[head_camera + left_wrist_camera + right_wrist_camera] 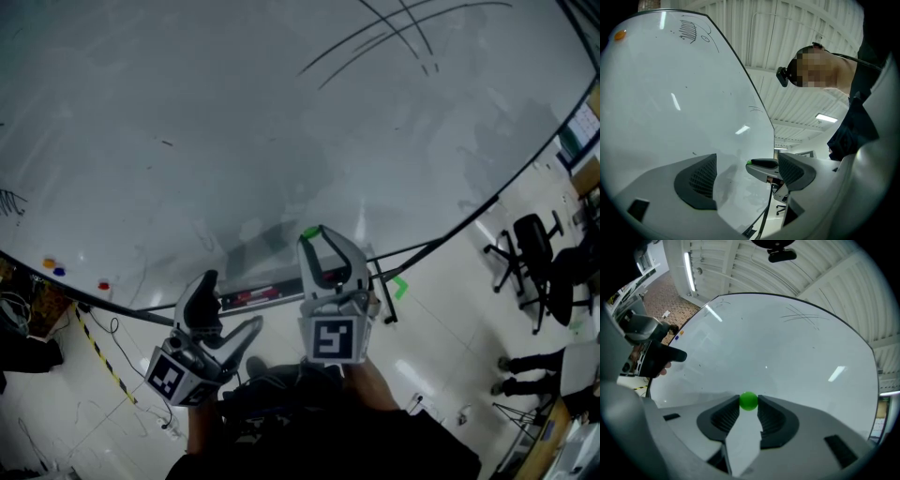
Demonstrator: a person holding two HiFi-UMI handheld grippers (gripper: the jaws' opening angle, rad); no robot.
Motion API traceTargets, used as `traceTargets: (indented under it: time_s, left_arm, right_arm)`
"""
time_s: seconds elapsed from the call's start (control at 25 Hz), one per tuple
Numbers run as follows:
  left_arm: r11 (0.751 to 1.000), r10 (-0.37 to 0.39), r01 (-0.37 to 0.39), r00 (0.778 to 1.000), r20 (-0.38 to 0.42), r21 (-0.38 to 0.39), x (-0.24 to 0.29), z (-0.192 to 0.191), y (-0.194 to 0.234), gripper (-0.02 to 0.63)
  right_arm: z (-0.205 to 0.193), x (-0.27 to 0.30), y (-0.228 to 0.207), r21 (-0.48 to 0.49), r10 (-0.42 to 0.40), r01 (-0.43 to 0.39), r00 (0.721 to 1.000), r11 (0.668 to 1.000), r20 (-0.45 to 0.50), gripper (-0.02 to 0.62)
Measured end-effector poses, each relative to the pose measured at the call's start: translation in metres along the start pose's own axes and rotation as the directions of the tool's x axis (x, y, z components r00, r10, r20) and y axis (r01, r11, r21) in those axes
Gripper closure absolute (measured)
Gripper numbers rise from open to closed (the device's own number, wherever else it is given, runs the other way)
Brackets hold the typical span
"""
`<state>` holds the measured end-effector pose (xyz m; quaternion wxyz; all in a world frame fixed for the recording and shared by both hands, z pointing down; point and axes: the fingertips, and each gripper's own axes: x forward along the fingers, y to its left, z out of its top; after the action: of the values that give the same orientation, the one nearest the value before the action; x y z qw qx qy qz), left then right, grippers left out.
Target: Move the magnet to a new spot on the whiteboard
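Note:
A small green round magnet [749, 401] is pinched between the tips of my right gripper [749, 405], whose pads press on both its sides right at the whiteboard [778, 352]. In the head view the green magnet [310, 232] shows at the tip of the right gripper [319, 238], low on the whiteboard [281, 122]. My left gripper [228, 309] hangs lower left of it, jaws wide apart and empty. In the left gripper view its fingers [696, 180] frame the board, and the right gripper's tip with the magnet [749, 162] shows between them.
Small orange [49, 263], blue [59, 272] and red [103, 285] magnets sit near the board's left lower edge. Black marker strokes [394, 33] cross the top. A tray [248, 295] runs under the board. Office chairs [530, 253] stand at right, striped floor tape [98, 352] at left.

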<state>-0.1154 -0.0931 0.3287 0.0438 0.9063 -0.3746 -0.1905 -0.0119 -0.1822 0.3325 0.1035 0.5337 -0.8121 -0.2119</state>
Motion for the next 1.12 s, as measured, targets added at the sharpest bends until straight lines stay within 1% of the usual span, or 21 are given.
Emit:
traceTargets:
  time_s: [0.12, 0.28, 0.4, 0.52, 0.68, 0.96, 1.12]
  left_arm:
    - [1.000, -0.003, 0.003, 1.000, 0.003, -0.011, 0.001, -0.001, -0.003, 0.199]
    - [1.000, -0.007, 0.007, 1.000, 0.004, -0.016, 0.002, -0.001, -0.008, 0.199]
    - [1.000, -0.011, 0.011, 1.000, 0.010, -0.023, 0.003, 0.000, -0.011, 0.199]
    - [1.000, -0.012, 0.012, 1.000, 0.016, -0.027, 0.004, 0.002, -0.014, 0.199]
    - [0.999, -0.019, 0.019, 1.000, 0.015, -0.028, 0.006, 0.002, -0.020, 0.199]
    - [0.999, -0.038, 0.038, 0.999, 0.013, -0.026, 0.011, 0.000, -0.030, 0.199]
    - [0.999, -0.044, 0.045, 0.999, 0.016, -0.029, 0.014, -0.001, -0.034, 0.199]
  right_arm:
    - [0.001, -0.008, -0.006, 0.054, 0.013, -0.014, 1.000, 0.998, 0.008, 0.445]
    - [0.000, -0.020, -0.013, 0.119, 0.056, -0.056, 0.998, 0.991, 0.007, 0.445]
    - [0.000, -0.028, -0.016, 0.168, 0.094, -0.094, 0.996, 0.981, 0.006, 0.445]
    - [0.004, -0.035, -0.019, 0.207, 0.132, -0.135, 0.991, 0.969, 0.027, 0.445]
    - [0.009, -0.043, -0.023, 0.214, 0.150, -0.157, 0.987, 0.964, 0.049, 0.445]
    - [0.012, -0.053, -0.025, 0.226, 0.187, -0.195, 0.981, 0.954, 0.060, 0.445]
    - [0.013, -0.057, -0.028, 0.222, 0.194, -0.205, 0.978, 0.953, 0.074, 0.445]
